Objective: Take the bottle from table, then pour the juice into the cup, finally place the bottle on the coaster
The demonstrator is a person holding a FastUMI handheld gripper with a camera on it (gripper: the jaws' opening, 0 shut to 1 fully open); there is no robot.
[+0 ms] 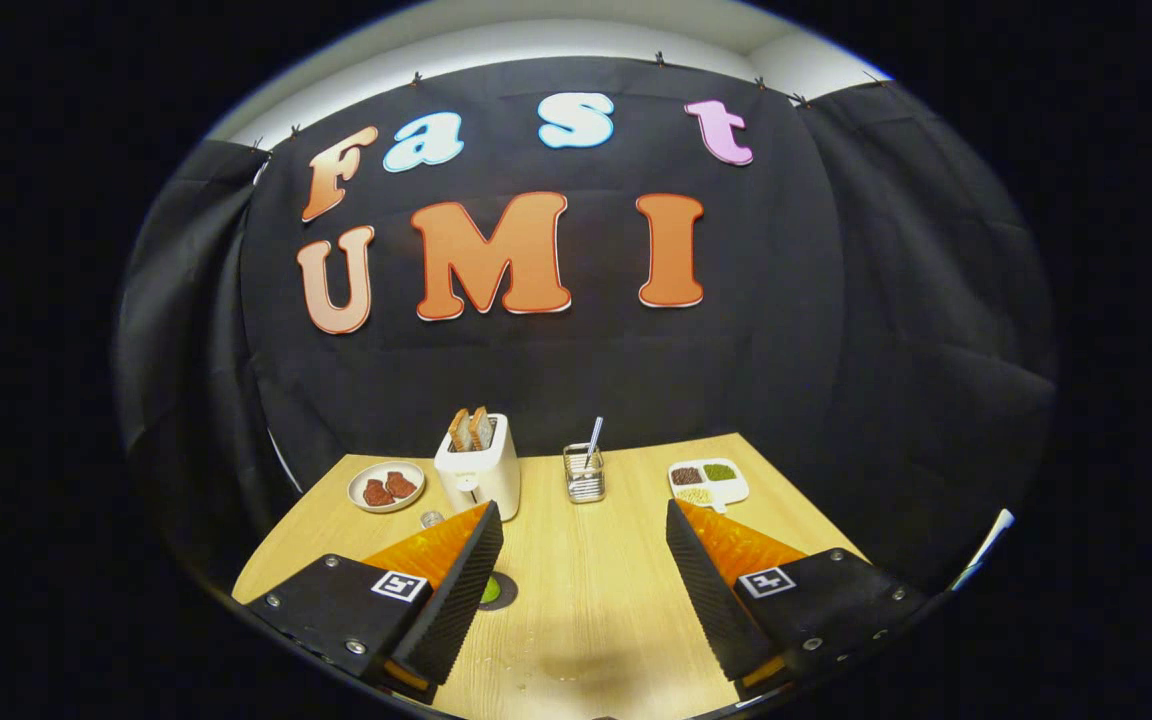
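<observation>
My gripper (pixel 582 510) is open and held high above the wooden table (pixel 586 600), its fingers spread wide with nothing between them. A dark round disc with a green patch (pixel 496 591) lies flat on the table, half hidden behind the left finger (pixel 456 590); I cannot tell whether it is the coaster. A small round greyish object (pixel 431 518), perhaps a cup's rim, sits just past the left fingertip beside the toaster.
At the table's far edge stand a plate with two pieces of meat (pixel 386 487), a white toaster with bread slices (pixel 478 468), a wire holder with a utensil (pixel 585 472) and a white divided tray (pixel 707 482). Black cloth walls close in behind.
</observation>
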